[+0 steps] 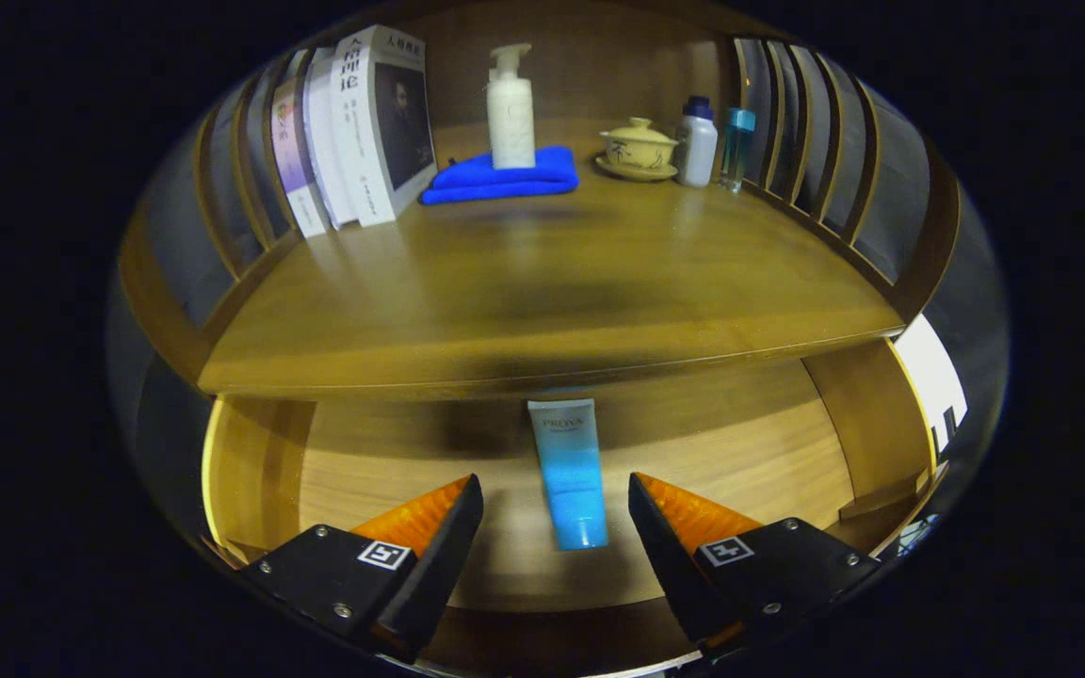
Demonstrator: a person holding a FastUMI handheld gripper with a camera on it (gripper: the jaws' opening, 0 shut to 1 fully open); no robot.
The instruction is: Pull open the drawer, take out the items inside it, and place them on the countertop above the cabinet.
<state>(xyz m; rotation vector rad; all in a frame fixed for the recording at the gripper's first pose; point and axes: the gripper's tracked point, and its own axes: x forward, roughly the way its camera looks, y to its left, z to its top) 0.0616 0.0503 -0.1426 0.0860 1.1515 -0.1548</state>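
Observation:
The wooden drawer (750,471) stands pulled open beneath the countertop (542,282). A blue and white tube (569,471) lies flat on the drawer's floor, its blue cap end toward me and its far end just under the countertop's front edge. My gripper (556,497) hovers over the drawer, open, with the tube's near half lying in the gap between the two fingers. Neither finger touches the tube.
On the countertop's back stand several books (354,132) at the left, a white pump bottle (510,108) on a folded blue cloth (500,177), a lidded cup on a saucer (638,149), and two small bottles (714,143). Slatted rails (806,122) fence both sides.

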